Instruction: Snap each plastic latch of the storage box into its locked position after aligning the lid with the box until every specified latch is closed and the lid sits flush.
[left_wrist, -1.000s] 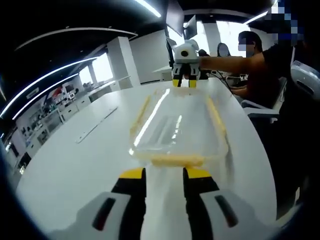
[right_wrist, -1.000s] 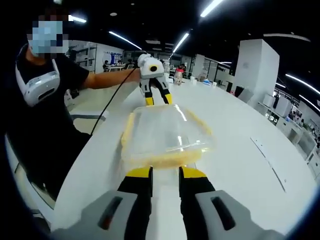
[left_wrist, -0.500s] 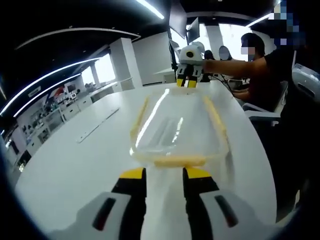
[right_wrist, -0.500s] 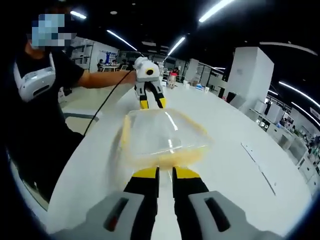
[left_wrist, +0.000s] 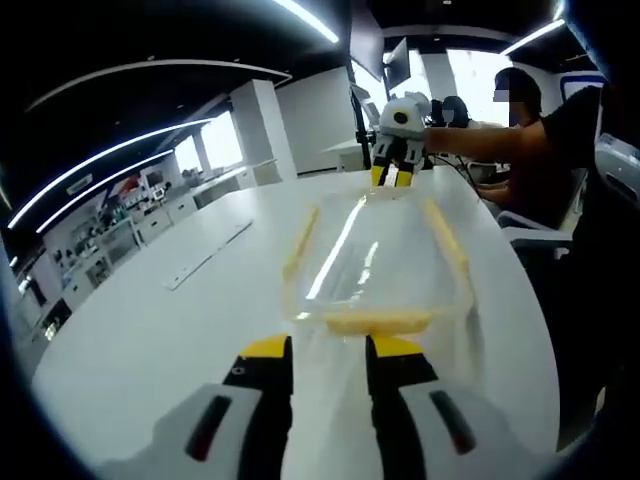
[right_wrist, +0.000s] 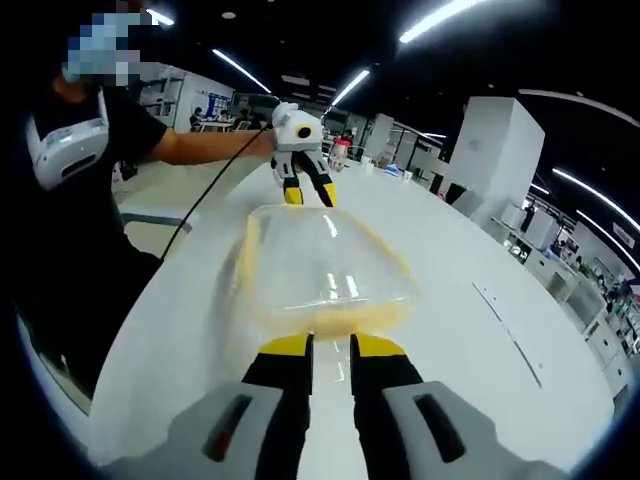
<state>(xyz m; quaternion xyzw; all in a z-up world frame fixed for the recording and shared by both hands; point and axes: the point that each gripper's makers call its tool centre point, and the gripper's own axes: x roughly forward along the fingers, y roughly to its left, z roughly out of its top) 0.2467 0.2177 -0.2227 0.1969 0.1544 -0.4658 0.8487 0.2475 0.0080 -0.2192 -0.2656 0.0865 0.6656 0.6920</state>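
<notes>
Left hand-held gripper (left_wrist: 328, 347), jaws slightly parted and holding nothing, sits at one yellow end latch (left_wrist: 378, 321) of the clear, seemingly empty storage box (left_wrist: 375, 262); right hand-held gripper (right_wrist: 330, 345), likewise, faces the opposite end on the white tabletop (left_wrist: 150, 330).

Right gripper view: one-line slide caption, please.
Two tools face opposite yellow end latches of a clear storage box on a white table.

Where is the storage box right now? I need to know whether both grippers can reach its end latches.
The storage box lies on the white table lengthwise between the left gripper and the right gripper, one at each short end.
</notes>
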